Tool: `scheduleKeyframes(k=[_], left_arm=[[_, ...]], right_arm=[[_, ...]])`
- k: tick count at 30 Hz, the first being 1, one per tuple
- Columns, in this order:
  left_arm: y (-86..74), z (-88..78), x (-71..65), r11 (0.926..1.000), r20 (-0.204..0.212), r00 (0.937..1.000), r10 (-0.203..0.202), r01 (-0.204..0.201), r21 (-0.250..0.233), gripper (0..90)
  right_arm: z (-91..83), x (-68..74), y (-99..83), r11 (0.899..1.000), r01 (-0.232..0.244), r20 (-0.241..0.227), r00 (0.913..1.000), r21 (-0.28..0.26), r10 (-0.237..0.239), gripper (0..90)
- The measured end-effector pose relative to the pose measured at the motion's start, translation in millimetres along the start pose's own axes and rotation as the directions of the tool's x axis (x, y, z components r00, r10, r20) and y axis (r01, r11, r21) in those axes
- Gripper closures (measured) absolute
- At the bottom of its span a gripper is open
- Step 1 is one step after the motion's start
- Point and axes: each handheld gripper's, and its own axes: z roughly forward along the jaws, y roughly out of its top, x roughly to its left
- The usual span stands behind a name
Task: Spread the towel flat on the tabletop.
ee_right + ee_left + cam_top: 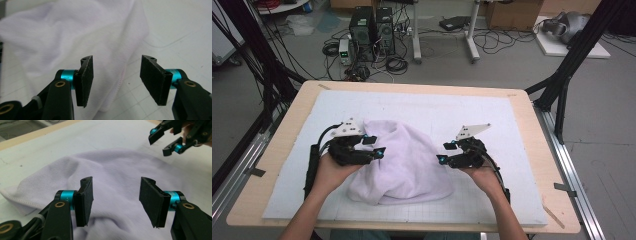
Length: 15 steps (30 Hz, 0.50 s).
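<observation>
A pale lilac cloth (pixel 399 162) lies bunched in a heap on the white gridded mat (pixel 492 115). My left gripper (pixel 374 146) hovers at the cloth's left side with its jaws apart; in the left gripper view (pixel 116 200) nothing is pinched between the pads and the cloth (pixel 115 170) lies below them. My right gripper (pixel 446 152) sits at the cloth's right edge, jaws apart too; in the right gripper view (pixel 116 80) the cloth's hem (pixel 75 37) lies under the empty gap. The right gripper (pixel 170 141) appears far off in the left gripper view.
The mat covers a wooden table (pixel 287 140). Black frame posts (pixel 572 60) stand at the table's right and left. Beyond the far edge, computer towers (pixel 372 32) and cables lie on the floor.
</observation>
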Motion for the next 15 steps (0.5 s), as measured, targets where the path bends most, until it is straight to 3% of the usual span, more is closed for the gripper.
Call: scheduleKeyframes(k=[1, 4, 5, 6, 7, 9, 10, 11, 12, 14, 15], left_arm=[[0.0, 0.0, 0.0, 1.0000, 0.000, 1.0000, 0.000, 0.000, 0.000, 45.9], [-4.1, 27.4, 12.4, 0.9946, 0.009, 0.9999, -0.012, 0.011, 0.103, 45.8], [-9.5, 41.5, 18.5, 0.9837, 0.000, 0.9998, -0.020, 0.019, 0.179, 45.7], [-9.5, 41.5, 18.5, 0.9837, 0.000, 0.9998, -0.020, 0.019, 0.179, 46.2], [-14.1, 49.1, 23.1, 0.9726, 0.008, 0.9995, -0.030, 0.027, 0.231, 49.5], [-16.1, 50.5, 23.7, 0.9688, 0.010, 0.9995, -0.032, 0.028, 0.246, 64.1], [-18.6, 50.1, 22.9, 0.9676, 0.018, 0.9995, -0.026, 0.021, 0.252, 64.1], [-21.2, 45.6, 19.7, 0.9695, 0.016, 0.9999, -0.002, -0.002, 0.245, 76.3], [-21.2, 45.6, 19.7, 0.9695, 0.016, 0.9999, -0.002, -0.002, 0.245, 79.6], [-24.2, 30.6, 13.0, 0.9775, 0.002, 0.9998, 0.019, -0.019, 0.210, 82.0], [-24.2, 30.6, 13.0, 0.9775, 0.002, 0.9998, 0.019, -0.019, 0.210, 82.5]], right_arm=[[0.0, 0.0, 0.0, 1.000, 0.000, 0.000, 1.0000, 0.000, 0.000, 43.4], [22.5, -10.4, -5.5, 0.997, -0.046, -0.029, 0.9984, 0.060, 0.048, 46.2], [27.1, -11.5, -6.5, 0.996, -0.053, -0.044, 0.9975, 0.071, 0.056, 49.0], [31.1, -11.7, -7.3, 0.995, -0.056, -0.064, 0.9961, 0.078, 0.061, 53.6], [34.3, -11.1, -7.8, 0.995, -0.054, -0.081, 0.9948, 0.083, 0.061, 62.7], [37.7, -6.2, -7.7, 0.994, -0.018, -0.110, 0.9935, 0.103, 0.029, 79.7], [37.7, -6.2, -7.7, 0.994, -0.018, -0.110, 0.9935, 0.103, 0.029, 79.7], [37.7, -0.5, -6.3, 0.993, 0.025, -0.117, 0.9930, 0.117, -0.011, 85.2], [35.3, 2.2, -5.0, 0.994, 0.034, -0.116, 0.9930, 0.109, -0.021, 85.7], [26.2, 8.0, -1.1, 0.995, 0.056, -0.120, 0.9917, 0.086, -0.045, 86.1], [19.9, 12.0, 0.8, 0.995, 0.070, -0.117, 0.9913, 0.073, -0.061, 86.1]])
